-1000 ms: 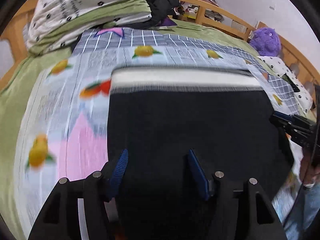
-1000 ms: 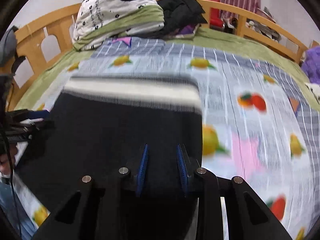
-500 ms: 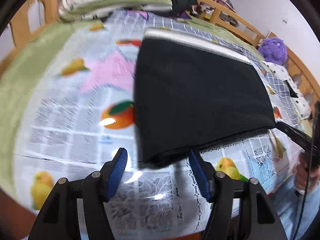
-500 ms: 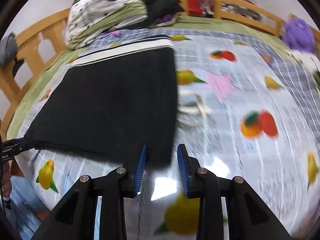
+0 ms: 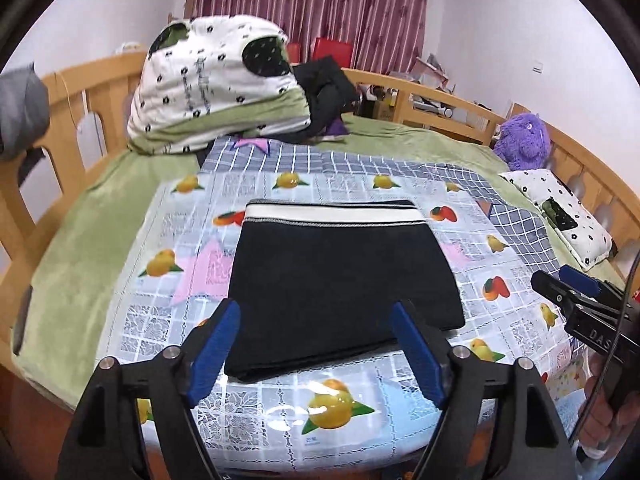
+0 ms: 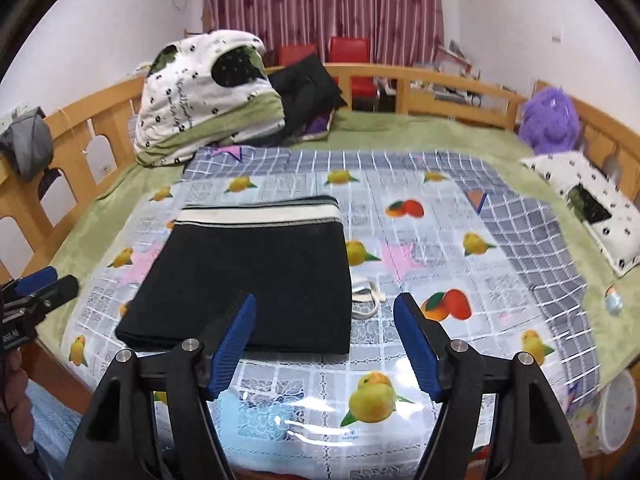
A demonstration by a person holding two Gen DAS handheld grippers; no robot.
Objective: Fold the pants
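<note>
The black pants (image 5: pixel 340 280) lie folded into a flat rectangle on the fruit-print cloth (image 5: pixel 332 404), their white-striped waistband (image 5: pixel 332 214) at the far side. They also show in the right wrist view (image 6: pixel 256 276). My left gripper (image 5: pixel 316 344) is open and empty, held back above the near edge of the pants. My right gripper (image 6: pixel 326 334) is open and empty, above the near right corner of the pants. A white drawstring (image 6: pixel 366 300) lies beside the pants' right edge.
A rolled white-and-green quilt (image 5: pixel 216 84) and dark clothes (image 5: pixel 324 92) sit at the far end of the bed. A purple plush toy (image 5: pixel 524 140) and a spotted pillow (image 5: pixel 560 212) are at the right. Wooden rails (image 6: pixel 68 152) surround the bed.
Both grippers have pulled back and risen away from the pants, which were under them a second ago. The right gripper's jaws have opened wider. The pants stay folded on the cloth.
</note>
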